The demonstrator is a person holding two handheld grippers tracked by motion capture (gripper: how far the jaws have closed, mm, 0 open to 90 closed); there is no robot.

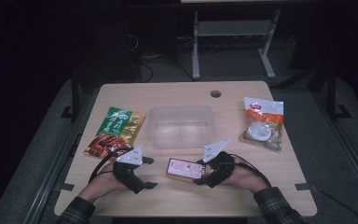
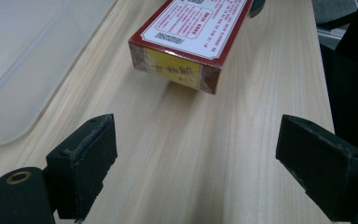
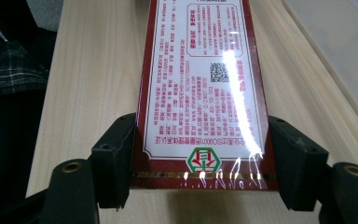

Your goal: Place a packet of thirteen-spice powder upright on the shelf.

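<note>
A flat red box (image 1: 182, 168) with a white printed label lies lengthwise near the table's front edge. My right gripper (image 1: 200, 171) is shut on its right end; in the right gripper view both jaws press the long sides of the box (image 3: 200, 84) at the right gripper (image 3: 200, 158). My left gripper (image 1: 150, 172) stands open just left of the box, apart from it. The left gripper view has the left gripper (image 2: 196, 154) with its jaws wide over bare wood, and the box's yellow end face (image 2: 175, 70) ahead, a shadow beneath it.
A clear plastic tub (image 1: 181, 126) sits behind the box at mid-table. A green and red snack bag (image 1: 116, 130) lies at the left, an orange and white bag (image 1: 262, 123) at the right. A cable hole (image 1: 215, 93) is at the back edge.
</note>
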